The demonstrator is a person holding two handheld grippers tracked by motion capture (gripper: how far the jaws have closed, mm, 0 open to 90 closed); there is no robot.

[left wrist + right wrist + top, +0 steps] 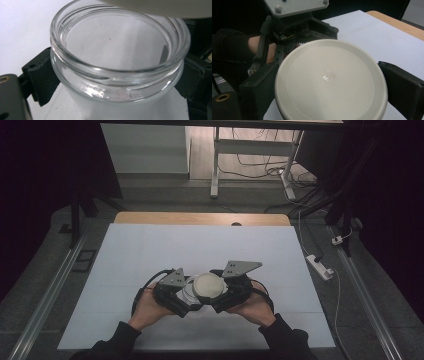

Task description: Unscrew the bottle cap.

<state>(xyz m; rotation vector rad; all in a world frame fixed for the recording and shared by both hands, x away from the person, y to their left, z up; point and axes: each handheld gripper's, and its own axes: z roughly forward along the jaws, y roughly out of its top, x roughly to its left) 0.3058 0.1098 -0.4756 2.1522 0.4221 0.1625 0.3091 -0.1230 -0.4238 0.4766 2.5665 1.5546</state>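
White paper (150, 250) covers the desk (200, 218), with dark floor and loose cables beyond its far edge. I have both grippers together at the near middle of the sheet. From the high view, my left gripper (186, 296) sits just left of my right gripper (214, 296), and the cream lid (208, 285) lies between them, over the glass jar (189, 292) — I cannot tell whether the lid touches the rim. In the left gripper view the jaws are clamped on the jar (117, 65) below its threaded neck, one on each side; the mouth is open and the lid's edge (160, 6) hangs above its far side. In the right gripper view the jaws press the lid (330, 81) from both sides, holding it flat, face up.
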